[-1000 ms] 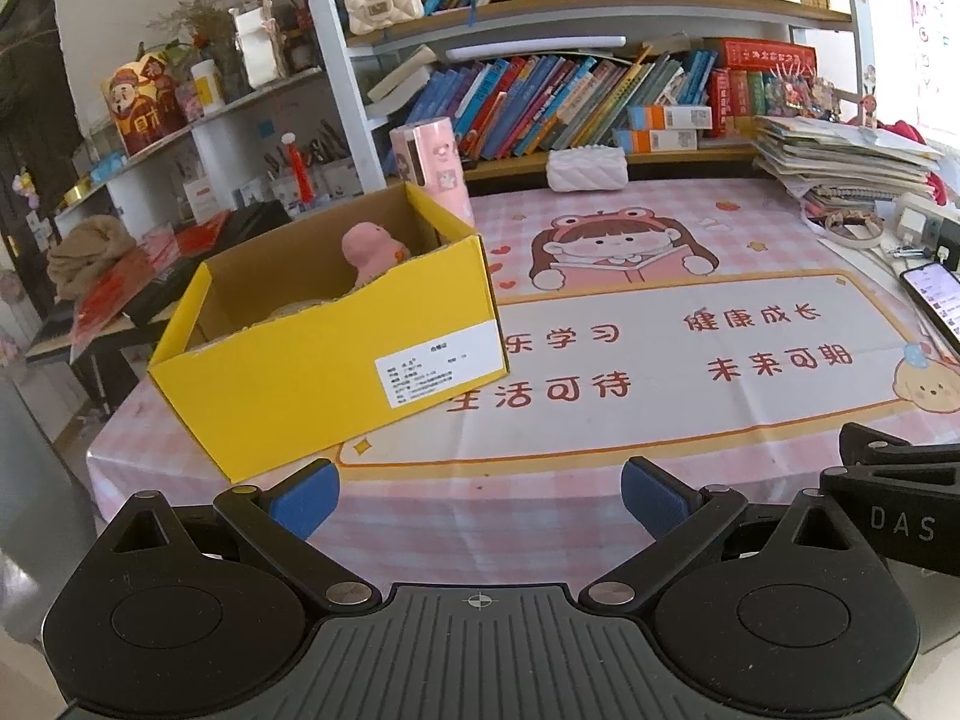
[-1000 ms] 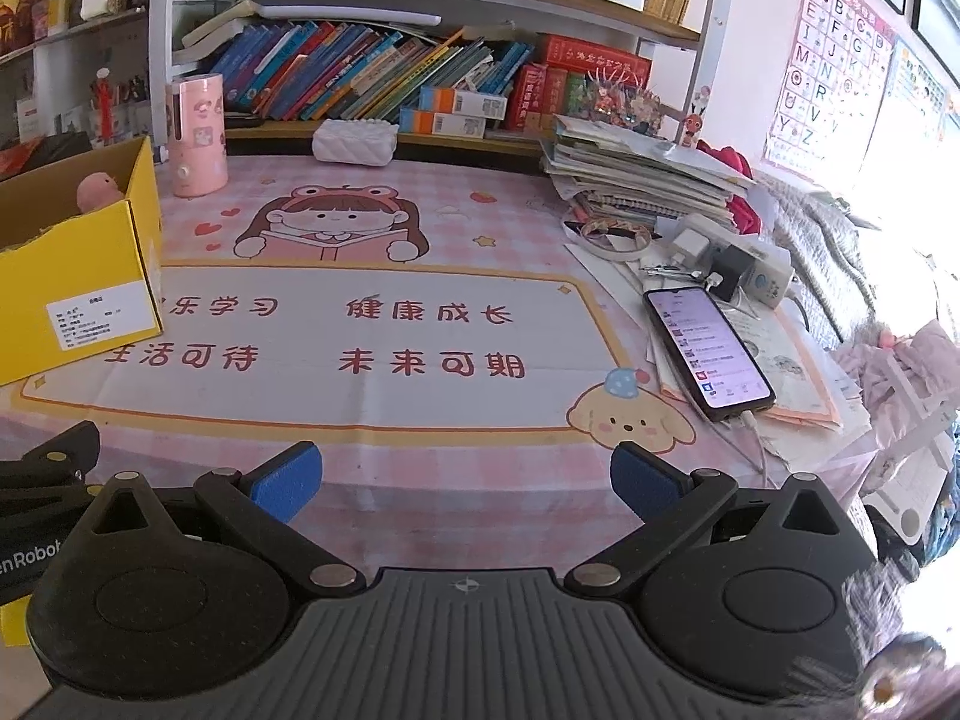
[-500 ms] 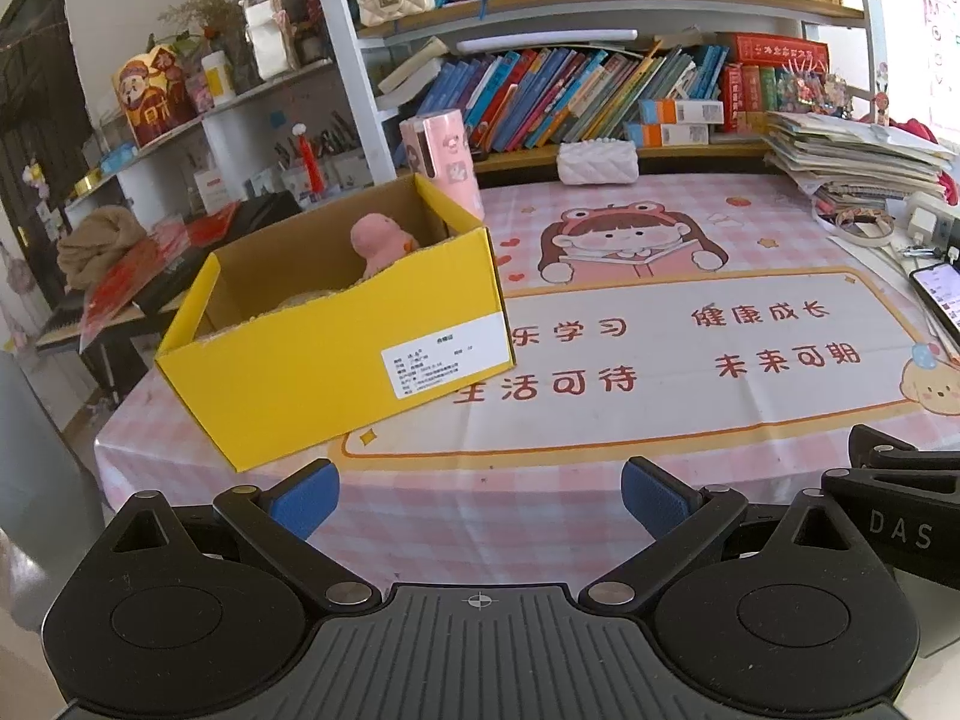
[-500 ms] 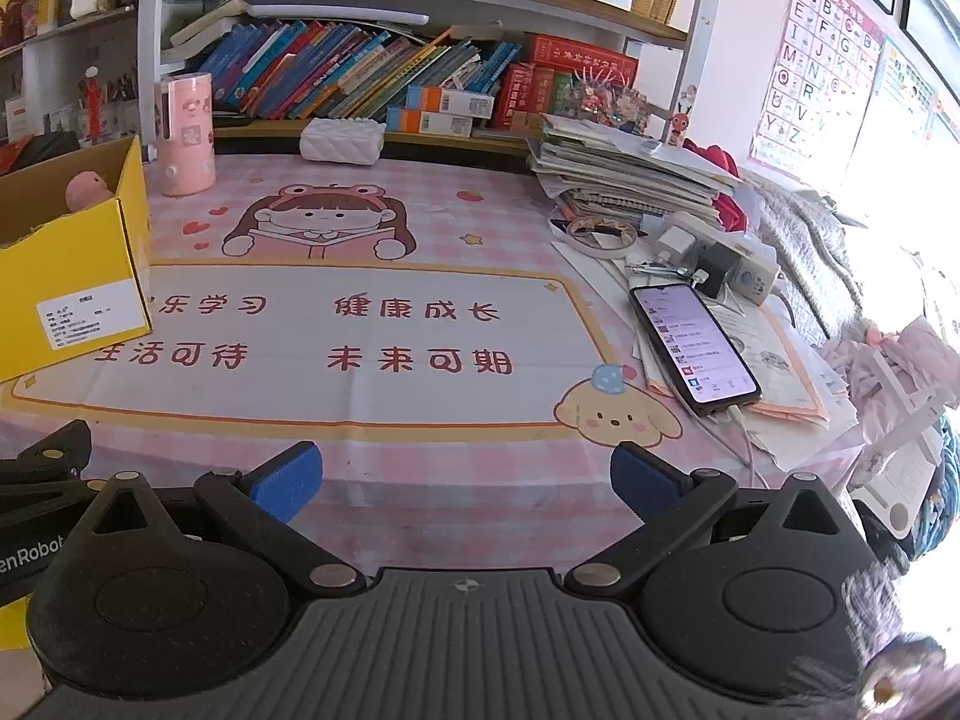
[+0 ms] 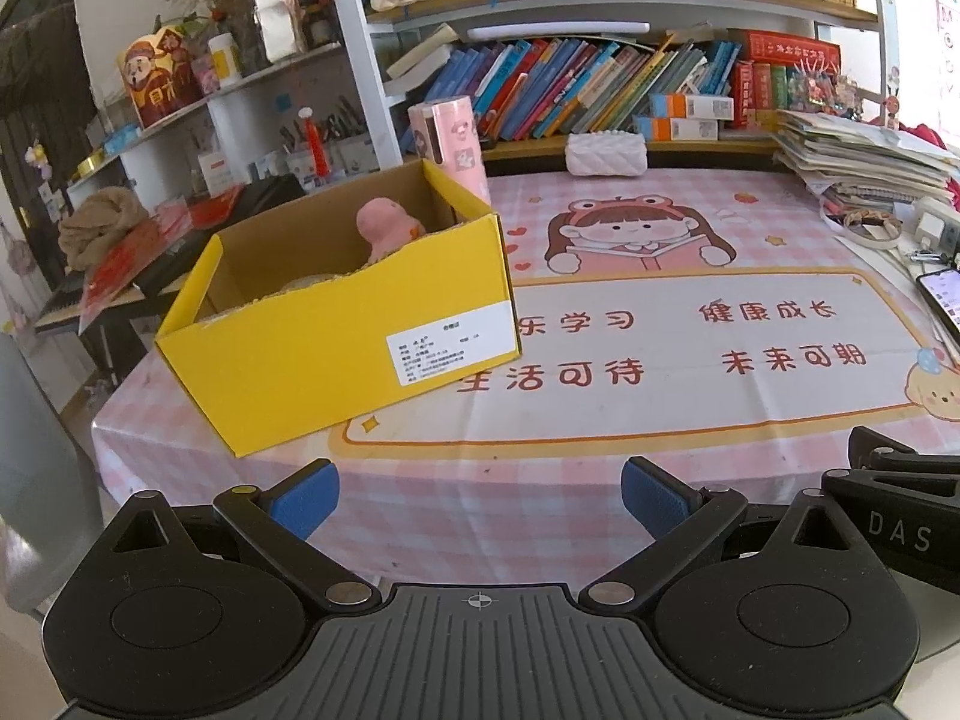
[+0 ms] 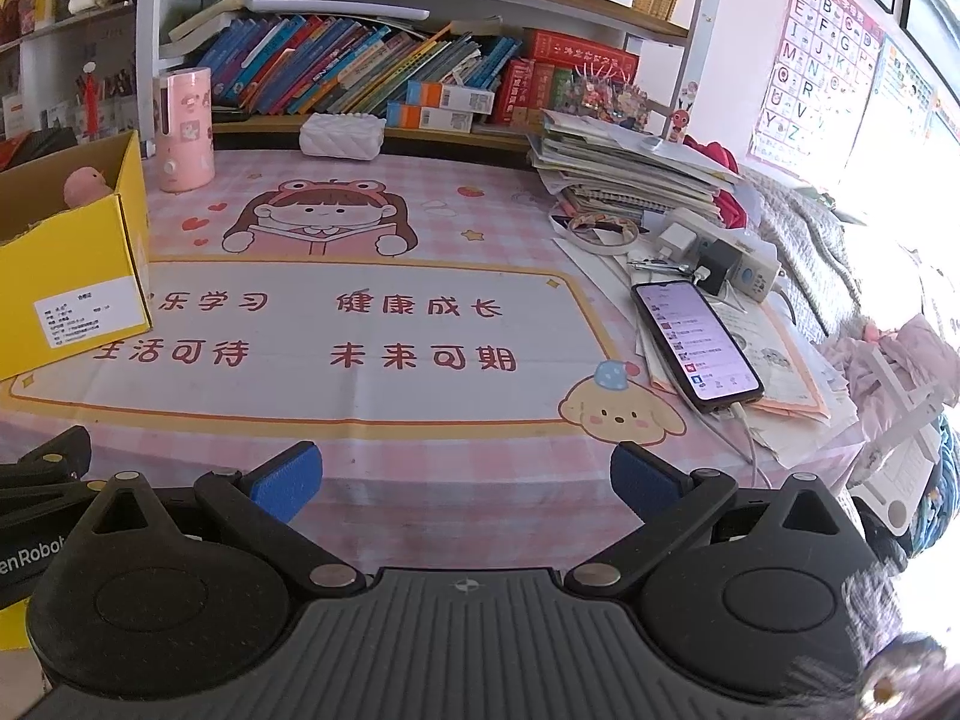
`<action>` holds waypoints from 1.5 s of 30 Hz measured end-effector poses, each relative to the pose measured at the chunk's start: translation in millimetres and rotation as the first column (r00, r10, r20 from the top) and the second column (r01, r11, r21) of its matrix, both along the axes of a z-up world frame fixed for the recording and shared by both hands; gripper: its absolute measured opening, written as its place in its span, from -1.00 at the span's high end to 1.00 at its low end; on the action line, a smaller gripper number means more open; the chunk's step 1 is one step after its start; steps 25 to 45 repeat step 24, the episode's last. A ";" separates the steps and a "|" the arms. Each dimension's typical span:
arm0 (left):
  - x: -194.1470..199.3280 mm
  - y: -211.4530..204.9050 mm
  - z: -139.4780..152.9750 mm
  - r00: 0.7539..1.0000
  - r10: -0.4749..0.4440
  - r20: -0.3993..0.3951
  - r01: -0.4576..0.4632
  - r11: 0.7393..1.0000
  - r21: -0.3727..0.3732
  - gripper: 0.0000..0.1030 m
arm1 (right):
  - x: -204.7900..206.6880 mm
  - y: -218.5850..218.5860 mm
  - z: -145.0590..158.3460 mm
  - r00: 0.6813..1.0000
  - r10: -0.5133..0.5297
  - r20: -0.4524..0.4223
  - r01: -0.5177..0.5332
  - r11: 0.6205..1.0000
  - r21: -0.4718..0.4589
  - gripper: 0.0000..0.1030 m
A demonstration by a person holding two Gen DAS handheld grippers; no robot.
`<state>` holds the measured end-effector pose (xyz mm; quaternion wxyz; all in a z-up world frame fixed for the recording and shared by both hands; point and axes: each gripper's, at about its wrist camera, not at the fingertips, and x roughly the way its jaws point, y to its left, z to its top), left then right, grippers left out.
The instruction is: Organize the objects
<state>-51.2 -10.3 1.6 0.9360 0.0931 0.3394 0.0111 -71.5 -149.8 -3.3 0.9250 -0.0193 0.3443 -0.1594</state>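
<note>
A yellow cardboard box [image 5: 336, 348] stands open on the left of the pink table mat; it also shows in the right wrist view [image 6: 72, 276]. A pink soft toy [image 5: 384, 228] sits inside it, also seen in the right wrist view [image 6: 87, 183]. My left gripper [image 5: 480, 495] is open and empty, held off the table's near edge. My right gripper [image 6: 465, 480] is open and empty too, beside the left one at the near edge.
A pink cylinder [image 5: 447, 138] stands behind the box. A white quilted pouch [image 6: 342, 135] lies at the back. A phone [image 6: 696, 342], chargers [image 6: 720, 258] and a paper stack [image 6: 630, 174] crowd the right side. Bookshelves line the back.
Both grippers have drawn back and risen a little from the table, so the box and mat look slightly farther. Jaws stay open. Nothing on the table moved.
</note>
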 end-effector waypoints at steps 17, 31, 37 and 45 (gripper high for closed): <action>3.9 3.5 -2.5 1.000 -0.008 -0.018 0.007 0.999 -0.044 -0.95 | 5.4 2.6 -0.8 1.000 -0.004 -0.005 0.004 1.000 -0.012 -1.00; 7.3 4.9 -3.1 1.000 -0.007 -0.029 0.006 0.999 -0.047 -0.97 | 6.7 5.4 0.0 1.000 -0.003 -0.006 0.003 1.000 -0.015 -1.00; 7.3 4.9 -3.1 1.000 -0.007 -0.029 0.006 0.999 -0.047 -0.97 | 6.7 5.4 0.0 1.000 -0.003 -0.006 0.003 1.000 -0.015 -1.00; 7.3 4.9 -3.1 1.000 -0.007 -0.029 0.006 0.999 -0.047 -0.97 | 6.7 5.4 0.0 1.000 -0.003 -0.006 0.003 1.000 -0.015 -1.00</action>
